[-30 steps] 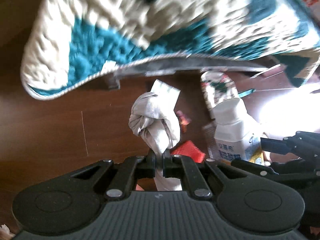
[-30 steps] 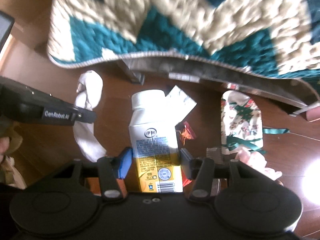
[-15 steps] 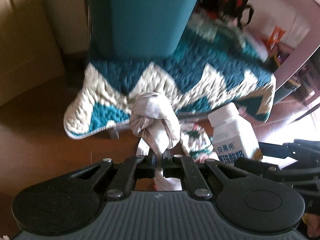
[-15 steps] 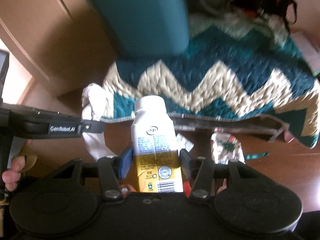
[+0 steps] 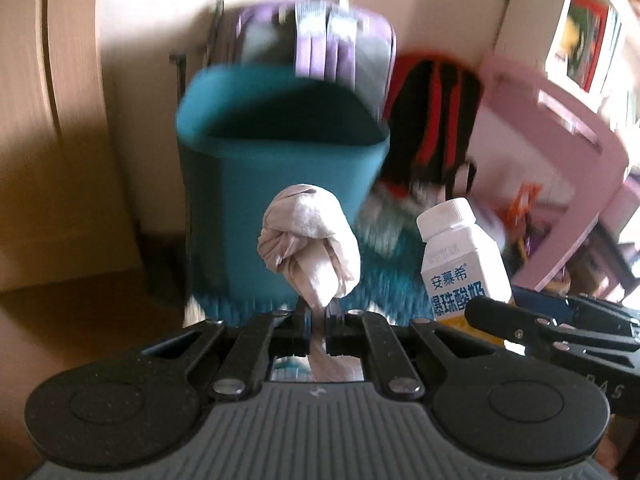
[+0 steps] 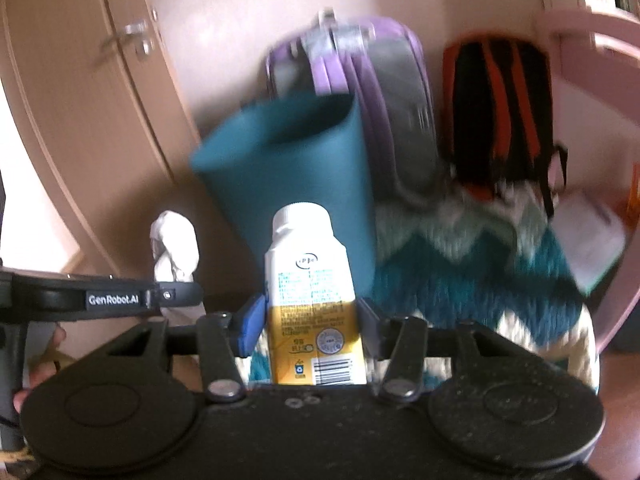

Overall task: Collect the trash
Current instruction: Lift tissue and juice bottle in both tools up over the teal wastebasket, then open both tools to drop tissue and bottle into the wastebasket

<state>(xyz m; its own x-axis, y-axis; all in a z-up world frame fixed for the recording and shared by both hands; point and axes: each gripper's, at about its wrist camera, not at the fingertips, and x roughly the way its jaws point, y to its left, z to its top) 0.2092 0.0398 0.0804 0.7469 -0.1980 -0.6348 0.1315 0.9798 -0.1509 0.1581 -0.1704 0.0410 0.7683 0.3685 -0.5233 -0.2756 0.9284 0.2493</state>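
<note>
My left gripper (image 5: 318, 326) is shut on a knotted grey-white tissue wad (image 5: 310, 246), held up in front of a teal trash bin (image 5: 280, 152). My right gripper (image 6: 312, 322) is shut on a white and yellow yogurt bottle (image 6: 310, 292), held upright before the same bin (image 6: 296, 164). The bottle also shows at the right of the left wrist view (image 5: 460, 260), and the tissue wad at the left of the right wrist view (image 6: 174, 246). Both grippers are side by side, below the bin's rim.
The bin stands on a teal and cream zigzag rug (image 6: 480, 280). A purple suitcase (image 6: 360, 80) and a black and orange backpack (image 6: 500, 120) lean on the wall behind it. A wooden wardrobe (image 6: 80, 120) is at left, pink furniture (image 5: 560, 160) at right.
Both grippers have lifted from the floor with their loads and tilted up. The view went from floor litter to the bin's open top and the wall behind.
</note>
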